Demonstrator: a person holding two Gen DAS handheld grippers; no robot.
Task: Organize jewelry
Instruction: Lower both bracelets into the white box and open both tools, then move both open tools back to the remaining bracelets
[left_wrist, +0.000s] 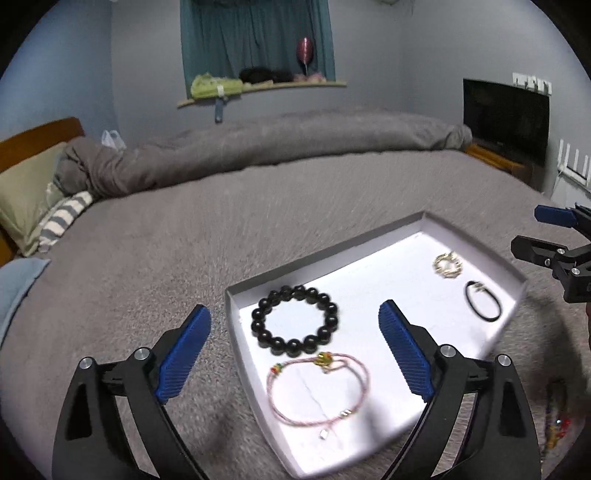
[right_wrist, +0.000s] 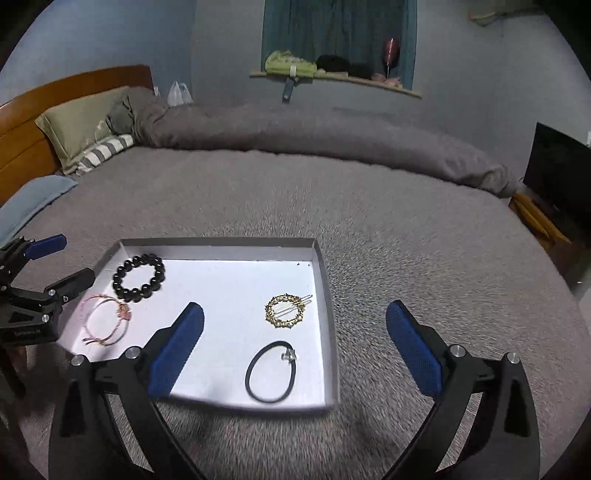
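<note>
A shallow white tray (left_wrist: 369, 243) (right_wrist: 221, 243) lies on the grey bed. In it are a black bead bracelet (left_wrist: 294, 320) (right_wrist: 139, 277), a pink cord bracelet (left_wrist: 317, 387) (right_wrist: 107, 319), a round gold hair clip (left_wrist: 447, 265) (right_wrist: 286, 310) and a black hair tie (left_wrist: 483, 300) (right_wrist: 271, 371). My left gripper (left_wrist: 295, 354) (right_wrist: 55, 258) is open and empty above the tray's left end, over the two bracelets. My right gripper (right_wrist: 295, 350) (left_wrist: 532, 230) is open and empty above the tray's right end, over the hair tie.
The grey bedspread (right_wrist: 332, 184) surrounds the tray, with a rolled duvet (left_wrist: 295, 136) at the back and pillows (right_wrist: 81, 125) by the wooden headboard. A black TV (left_wrist: 506, 114) stands at right. Something colourful (left_wrist: 554, 413) lies blurred at the near right.
</note>
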